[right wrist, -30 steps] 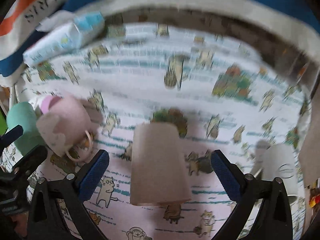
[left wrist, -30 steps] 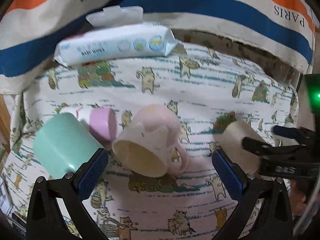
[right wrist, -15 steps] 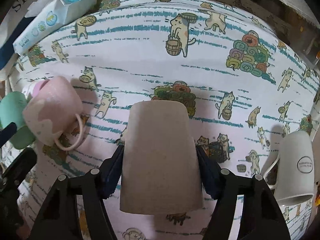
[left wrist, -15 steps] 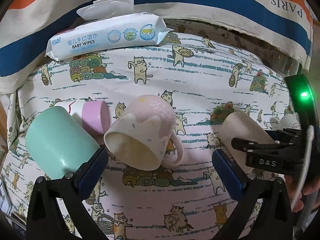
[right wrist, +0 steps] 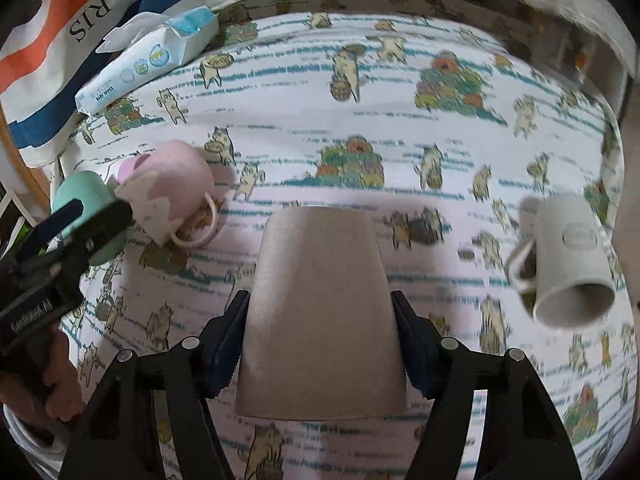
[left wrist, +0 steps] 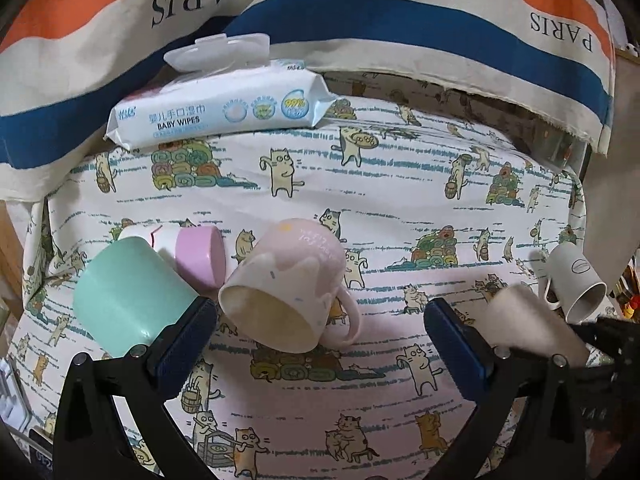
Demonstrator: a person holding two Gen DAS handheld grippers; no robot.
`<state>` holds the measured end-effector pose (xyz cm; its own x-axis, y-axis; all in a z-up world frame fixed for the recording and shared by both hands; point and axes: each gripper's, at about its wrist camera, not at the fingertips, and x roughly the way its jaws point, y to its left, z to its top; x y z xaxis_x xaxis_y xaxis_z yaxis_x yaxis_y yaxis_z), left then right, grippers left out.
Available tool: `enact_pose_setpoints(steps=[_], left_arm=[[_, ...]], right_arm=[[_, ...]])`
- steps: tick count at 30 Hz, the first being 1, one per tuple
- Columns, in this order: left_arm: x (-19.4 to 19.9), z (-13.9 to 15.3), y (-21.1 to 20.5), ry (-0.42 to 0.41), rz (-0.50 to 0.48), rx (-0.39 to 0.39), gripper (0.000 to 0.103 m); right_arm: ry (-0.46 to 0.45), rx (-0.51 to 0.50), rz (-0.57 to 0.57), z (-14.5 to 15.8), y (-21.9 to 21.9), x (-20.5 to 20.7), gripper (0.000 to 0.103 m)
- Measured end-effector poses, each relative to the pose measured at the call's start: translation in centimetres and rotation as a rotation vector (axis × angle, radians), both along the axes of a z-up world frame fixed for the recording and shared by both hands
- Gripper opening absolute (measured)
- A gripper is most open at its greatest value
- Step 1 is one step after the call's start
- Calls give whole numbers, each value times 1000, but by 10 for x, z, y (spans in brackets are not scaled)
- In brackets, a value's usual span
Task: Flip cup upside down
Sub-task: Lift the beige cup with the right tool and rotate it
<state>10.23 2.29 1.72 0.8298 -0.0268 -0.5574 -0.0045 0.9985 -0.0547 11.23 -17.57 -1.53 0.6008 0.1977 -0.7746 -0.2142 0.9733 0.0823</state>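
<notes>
My right gripper (right wrist: 320,340) is shut on a beige handleless cup (right wrist: 320,304), its closed base pointing away and its rim toward the camera, held over the cat-print cloth. The same cup shows at the right edge of the left wrist view (left wrist: 532,328). My left gripper (left wrist: 320,332) is open and empty, with a pink mug (left wrist: 292,288) lying on its side between and beyond the fingers, mouth toward the camera. A mint cup (left wrist: 128,300) lies on its side by the left finger.
A white mug (right wrist: 568,256) lies on its side at the right. A small pink-capped container (left wrist: 196,256) sits behind the mint cup. A baby wipes pack (left wrist: 224,112) lies at the back against a striped "PARIS" cloth (left wrist: 360,8).
My right gripper closed on the beige cup and lifted it a little. The left gripper drew back slightly and stayed open.
</notes>
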Motion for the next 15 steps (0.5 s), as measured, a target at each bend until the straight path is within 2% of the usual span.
enact_pose_setpoints(steps=[4,9,11,13,15], left_arm=[[-6,2,-8,-35,-9,48,103],[-13,8,-15,-76,-17,88,103],[-16,11,-15,-93,-16,94,103],[-17,14,-15,-95,-15,91,103],[-19,18,-15,-92,-27,81,103]], right_arm=[[35,-2,-8,-13,5,-2,70],[-2,-61,11,-13,16,-6,70],[10,-53,27,-11,17,-7,77],[-22,-38,33,-4,11,-15,86],[-58,-35,34,4,4,-22,85]])
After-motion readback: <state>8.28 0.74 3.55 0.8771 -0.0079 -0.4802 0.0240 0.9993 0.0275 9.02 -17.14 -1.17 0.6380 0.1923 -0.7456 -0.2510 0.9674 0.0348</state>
